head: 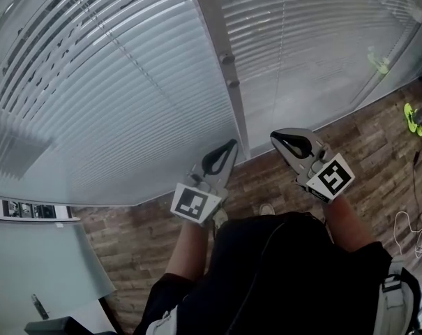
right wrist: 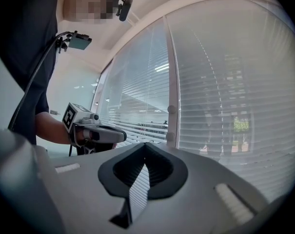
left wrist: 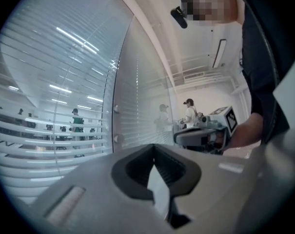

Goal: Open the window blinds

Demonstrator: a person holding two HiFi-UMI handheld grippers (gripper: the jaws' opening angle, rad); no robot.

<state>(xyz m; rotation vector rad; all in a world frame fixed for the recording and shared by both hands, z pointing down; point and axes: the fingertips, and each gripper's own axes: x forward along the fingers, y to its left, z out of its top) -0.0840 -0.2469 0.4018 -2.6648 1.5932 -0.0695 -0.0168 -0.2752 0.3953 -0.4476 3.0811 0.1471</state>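
Now both grippers are held level in front of the window, and neither carries anything: the left gripper has its jaws pressed together on nothing, and the right gripper is the same, pads meeting. The blinds fill the panes ahead, thin pale slats running level from side to side, smooth and seemingly behind glass that throws reflections. Between the two panes stands a grey upright post, and on it sit two small round knobs, one over the other. That's the crux: the knobs lie ahead of and above both pairs of jaws, with the grippers flanking the post's foot, the left one looking slightly closer. My guess is those knobs drive the slats, so the jaws would have to part before taking one. Below runs a wood-patterned floor.
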